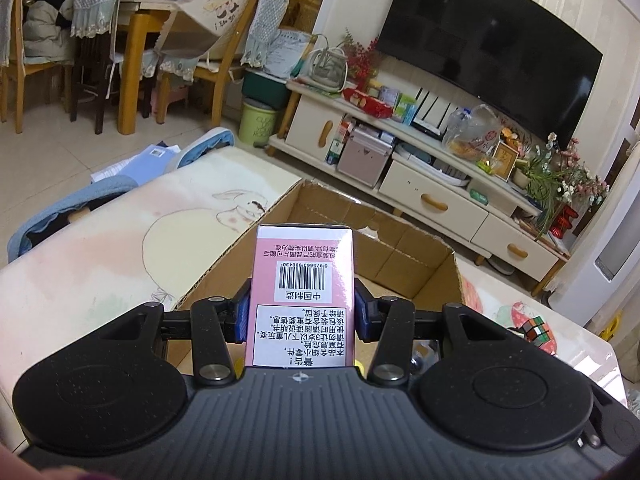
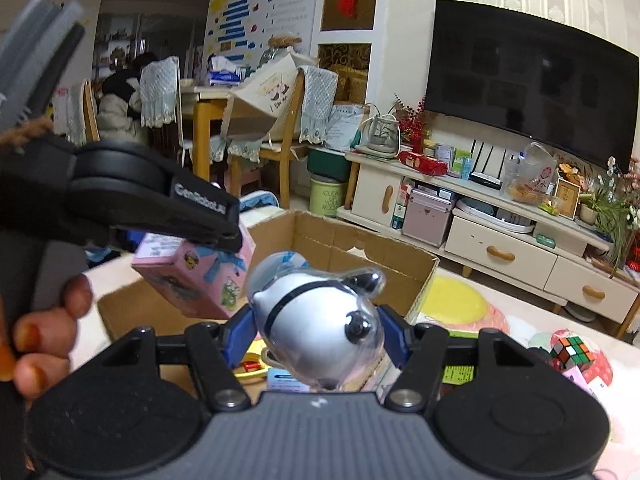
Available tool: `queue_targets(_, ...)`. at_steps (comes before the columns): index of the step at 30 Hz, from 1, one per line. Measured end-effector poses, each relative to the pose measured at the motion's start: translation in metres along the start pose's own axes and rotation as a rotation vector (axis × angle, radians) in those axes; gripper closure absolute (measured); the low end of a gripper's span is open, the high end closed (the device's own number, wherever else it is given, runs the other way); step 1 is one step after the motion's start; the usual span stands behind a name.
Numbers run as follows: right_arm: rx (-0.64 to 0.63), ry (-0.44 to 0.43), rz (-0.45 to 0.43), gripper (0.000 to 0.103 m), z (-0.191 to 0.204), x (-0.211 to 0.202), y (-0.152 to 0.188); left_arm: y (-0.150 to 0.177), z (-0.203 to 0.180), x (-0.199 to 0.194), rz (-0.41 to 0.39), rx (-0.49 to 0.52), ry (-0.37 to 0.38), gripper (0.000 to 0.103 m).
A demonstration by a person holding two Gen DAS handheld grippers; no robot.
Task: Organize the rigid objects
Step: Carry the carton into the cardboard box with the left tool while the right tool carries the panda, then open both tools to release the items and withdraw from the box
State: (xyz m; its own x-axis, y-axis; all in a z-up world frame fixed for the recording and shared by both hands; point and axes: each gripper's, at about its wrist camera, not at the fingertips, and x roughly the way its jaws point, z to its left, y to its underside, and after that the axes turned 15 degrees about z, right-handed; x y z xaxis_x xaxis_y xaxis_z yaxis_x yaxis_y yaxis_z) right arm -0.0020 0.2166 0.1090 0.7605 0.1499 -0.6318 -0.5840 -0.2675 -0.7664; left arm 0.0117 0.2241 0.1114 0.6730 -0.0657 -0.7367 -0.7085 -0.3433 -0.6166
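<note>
My left gripper (image 1: 303,312) is shut on a pink box (image 1: 304,280) with a barcode, held over the near edge of an open cardboard box (image 1: 400,256). The right wrist view shows that pink box (image 2: 196,276) and the left gripper (image 2: 224,240) above the cardboard box (image 2: 360,240). My right gripper (image 2: 320,330) is shut on a silver and black panda-shaped toy (image 2: 320,316) in clear plastic, held over the cardboard box. Small items lie on the box floor under it.
A Rubik's cube (image 1: 536,330) lies on the table right of the box, also in the right wrist view (image 2: 572,350). A TV cabinet (image 1: 432,200) stands beyond the table. Dining chairs (image 1: 224,60) stand at the back left.
</note>
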Motion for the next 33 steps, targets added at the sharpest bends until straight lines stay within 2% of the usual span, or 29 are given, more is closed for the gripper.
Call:
queue_targets(6,-0.027,0.027,0.038,0.038,0.001,0.02,0.0,0.001,0.001,0.001,0.024,0.002,-0.012,0.045)
queue_targets(12,-0.007,0.019,0.068,0.039,-0.003,0.03,0.004,0.001,0.001,0.003,0.052,0.008,-0.033,0.044)
queue_targets(16,0.007,0.026,0.045,0.029,-0.003,0.024,0.005,0.0,0.002,0.003,0.061,0.008,-0.051,0.044)
queue_targets(18,0.014,0.027,0.032,0.027,-0.004,0.018,0.006,-0.001,0.002,0.001,0.052,0.008,-0.062,0.027)
queue_targets(21,0.033,0.038,0.009,0.023,-0.006,0.009,0.008,-0.001,0.002,-0.001,0.039,0.012,-0.067,0.019)
queue_targets(24,0.053,0.048,-0.012,0.021,-0.01,0.001,0.01,-0.001,0.001,-0.002,0.034,0.015,-0.07,0.007)
queue_targets(30,0.094,0.065,-0.045,0.012,-0.018,-0.012,0.021,-0.001,-0.002,0.001,0.029,0.041,-0.079,0.001)
queue_targets(33,0.117,0.069,-0.046,0.011,-0.022,-0.014,0.027,-0.001,-0.001,0.002,0.032,0.051,-0.083,0.0)
